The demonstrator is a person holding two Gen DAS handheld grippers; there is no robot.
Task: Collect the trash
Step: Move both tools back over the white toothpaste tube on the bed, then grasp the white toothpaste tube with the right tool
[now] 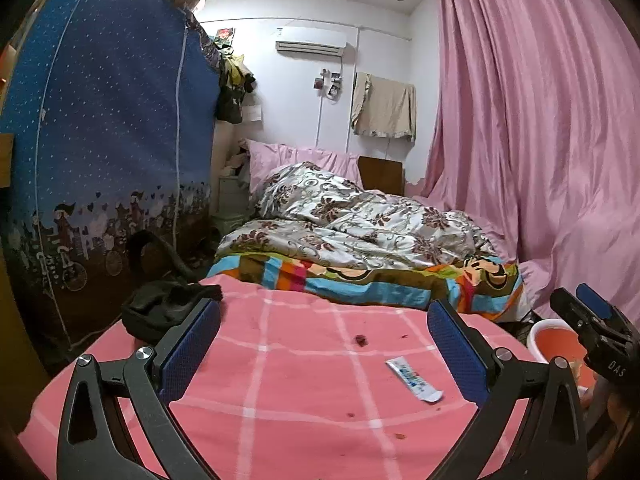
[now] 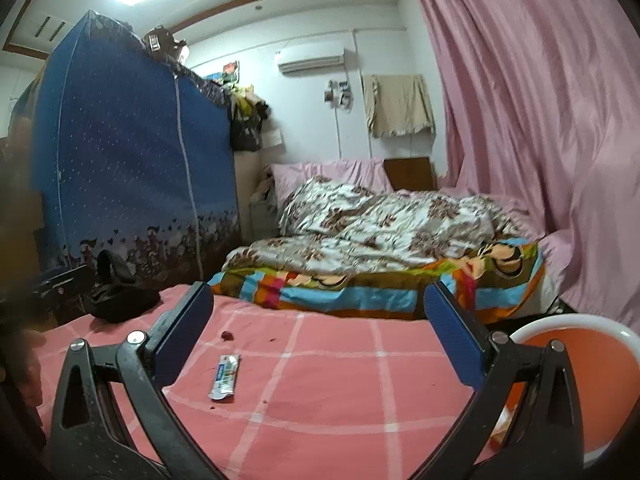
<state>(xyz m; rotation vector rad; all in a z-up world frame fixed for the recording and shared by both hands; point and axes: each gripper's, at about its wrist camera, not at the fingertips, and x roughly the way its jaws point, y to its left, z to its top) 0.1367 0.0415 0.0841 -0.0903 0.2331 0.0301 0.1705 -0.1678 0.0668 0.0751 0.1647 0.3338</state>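
A flat silver and blue wrapper (image 1: 414, 376) (image 2: 225, 376) lies on the pink checked bedsheet (image 1: 304, 396) (image 2: 332, 392). A small dark red scrap (image 1: 361, 340) (image 2: 227, 335) sits just beyond it, with tiny red crumbs around. My left gripper (image 1: 324, 348) is open and empty, the wrapper low between its blue pads, nearer the right one. My right gripper (image 2: 318, 338) is open and empty too, and the wrapper lies close to its left finger. An orange bin with a white rim (image 1: 538, 330) (image 2: 568, 322) stands off the bed's right side. The right gripper (image 1: 580, 302) hovers above that bin.
A black bag (image 1: 160, 308) (image 2: 120, 300) lies at the sheet's left edge. Folded striped and floral quilts (image 1: 360, 240) (image 2: 380, 248) cover the far half of the bed. A blue fabric wardrobe (image 1: 108, 140) stands left, and pink curtains (image 1: 540, 140) hang right.
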